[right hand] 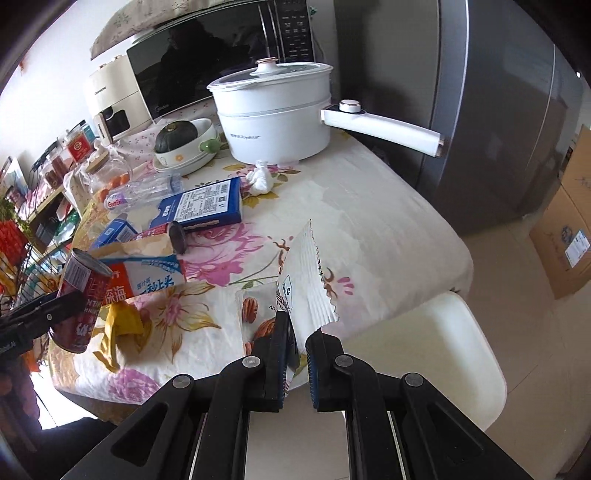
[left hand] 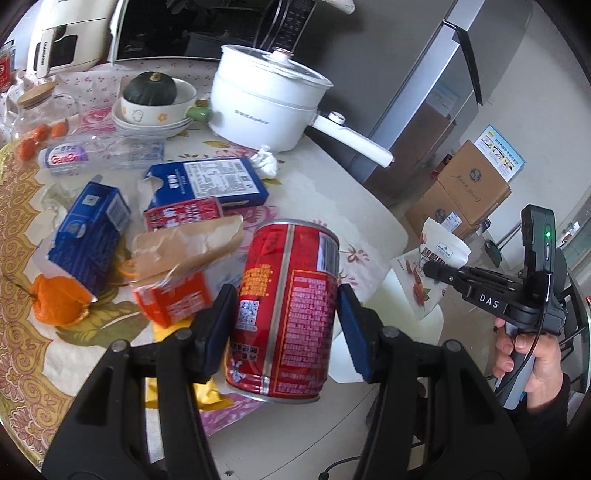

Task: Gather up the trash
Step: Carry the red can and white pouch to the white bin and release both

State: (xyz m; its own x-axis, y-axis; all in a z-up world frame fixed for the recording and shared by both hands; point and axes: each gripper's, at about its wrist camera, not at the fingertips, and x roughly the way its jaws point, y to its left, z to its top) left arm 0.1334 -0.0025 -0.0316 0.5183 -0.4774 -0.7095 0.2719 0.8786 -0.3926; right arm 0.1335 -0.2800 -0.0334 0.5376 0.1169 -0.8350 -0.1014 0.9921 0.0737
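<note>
My left gripper (left hand: 286, 295) is shut on a red drink can (left hand: 291, 306), held tilted above the table's near edge. The right wrist view shows the same can (right hand: 79, 295) at the left, with a black finger across it. My right gripper (right hand: 300, 328) is shut on a white nut snack bag (right hand: 310, 280), which stands up from its jaws over the table's corner. In the left wrist view that bag (left hand: 445, 251) hangs at the tip of the right gripper (left hand: 434, 271), which a hand (left hand: 532, 354) holds. Blue cartons (left hand: 207, 181), an orange box (left hand: 173, 299), orange peel (left hand: 55, 299), a plastic bottle (left hand: 99, 153) and a crumpled tissue (left hand: 266, 162) lie on the floral tablecloth (left hand: 317, 192).
A white electric pot (left hand: 269, 107) with a long handle stands at the back, beside a bowl holding a dark squash (left hand: 151, 88) and a microwave (left hand: 192, 26). A grey fridge (right hand: 498, 129) and cardboard boxes (left hand: 469, 188) stand to the right. A white stool (right hand: 424, 354) sits below the table corner.
</note>
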